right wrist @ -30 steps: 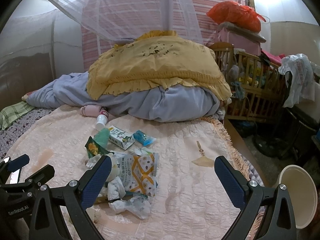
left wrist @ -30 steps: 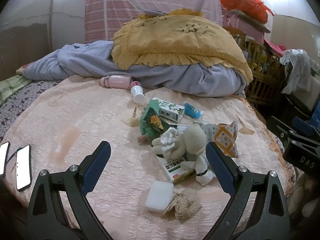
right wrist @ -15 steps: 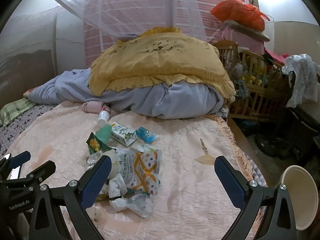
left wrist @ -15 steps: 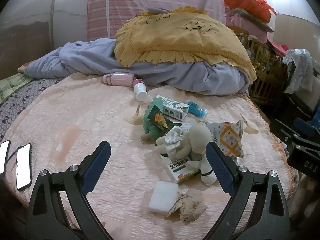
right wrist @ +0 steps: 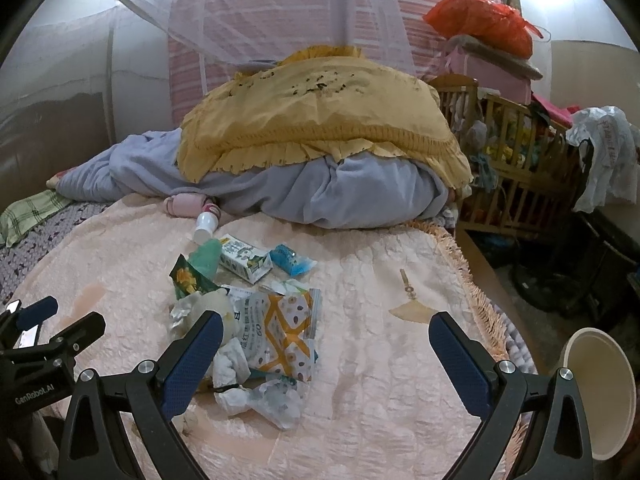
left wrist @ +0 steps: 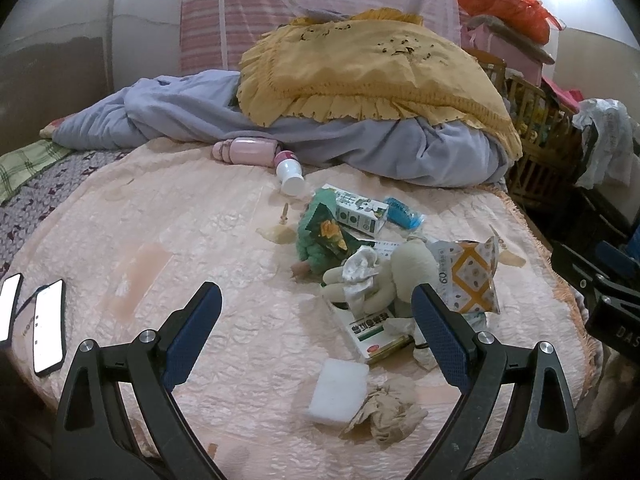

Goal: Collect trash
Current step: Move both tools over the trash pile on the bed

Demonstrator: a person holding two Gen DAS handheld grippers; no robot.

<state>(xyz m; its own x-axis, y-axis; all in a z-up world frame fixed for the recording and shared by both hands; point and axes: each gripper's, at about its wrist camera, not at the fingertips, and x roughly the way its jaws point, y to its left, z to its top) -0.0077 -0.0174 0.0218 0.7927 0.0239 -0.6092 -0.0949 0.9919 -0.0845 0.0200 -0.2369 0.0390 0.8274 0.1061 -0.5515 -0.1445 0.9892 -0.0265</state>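
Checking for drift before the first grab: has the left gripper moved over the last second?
Yes. The left gripper has dropped or tilted down slightly: the white sponge sits lower in its view.

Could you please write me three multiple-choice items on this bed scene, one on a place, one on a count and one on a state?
1. Where does the white foam block lie?
A. on the yellow pillow
B. on the bedspread beside the crumpled brown paper
C. inside the bowl

2. How many phones lie at the bed's left edge?
A. two
B. four
C. none

3. How are the left gripper and the right gripper?
A. both shut on trash
B. the left one shut on a carton
C. both open and holding nothing

Answers: 1 B, the block rests on the pink cover right next to the paper wad. 2 A, two lit screens show side by side. 3 C, each pair of blue fingers stands wide apart with nothing between.
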